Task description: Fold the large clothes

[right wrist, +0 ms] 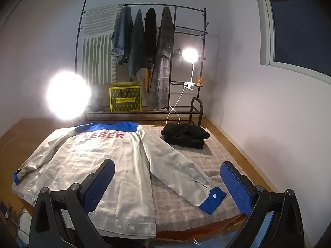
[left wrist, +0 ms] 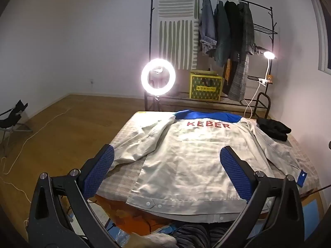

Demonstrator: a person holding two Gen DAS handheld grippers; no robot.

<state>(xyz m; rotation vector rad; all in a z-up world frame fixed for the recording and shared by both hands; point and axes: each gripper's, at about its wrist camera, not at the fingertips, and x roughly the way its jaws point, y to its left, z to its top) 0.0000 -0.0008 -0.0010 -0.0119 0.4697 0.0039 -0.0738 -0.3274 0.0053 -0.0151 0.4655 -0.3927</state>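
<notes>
A: Status of the jacket (left wrist: 186, 157)?

B: Spread flat, back side up, on the checked cloth (left wrist: 124, 173) covering the table. Red lettering near the blue collar at the far edge. Hem with snap buttons at the near edge. No fold made yet. Probably laid out this way to expose both sleeves and the hem for the first fold.

A: Sleeves?

B: Two. Left sleeve (left wrist: 142, 142) angled outward and toward the near edge. Right sleeve (right wrist: 178, 169) likewise, ending in a blue cuff (right wrist: 213, 199) with one white snap.

A: Grippers?

B: Two. Left gripper (left wrist: 165, 171) held above the near part of the jacket, jaws fully apart, nothing between the blue pads, no contact with fabric. Right gripper (right wrist: 167, 181) held above the right sleeve and hem, jaws fully apart as well, empty. Both tilted downward, likely in readiness for a first grasp.

A: Other items on the table?

B: One dark folded garment (right wrist: 184, 135) at the far right corner, well apart from the jacket body, near the right shoulder. Possibly already finished and set aside.

A: Background count?

B: One clothes rack (right wrist: 186, 31), four hanging garments, one striped cloth (right wrist: 97, 47), one yellow box (right wrist: 125, 99), two lamps: one ring light (left wrist: 158, 76), one clip lamp (right wrist: 190, 55).
</notes>
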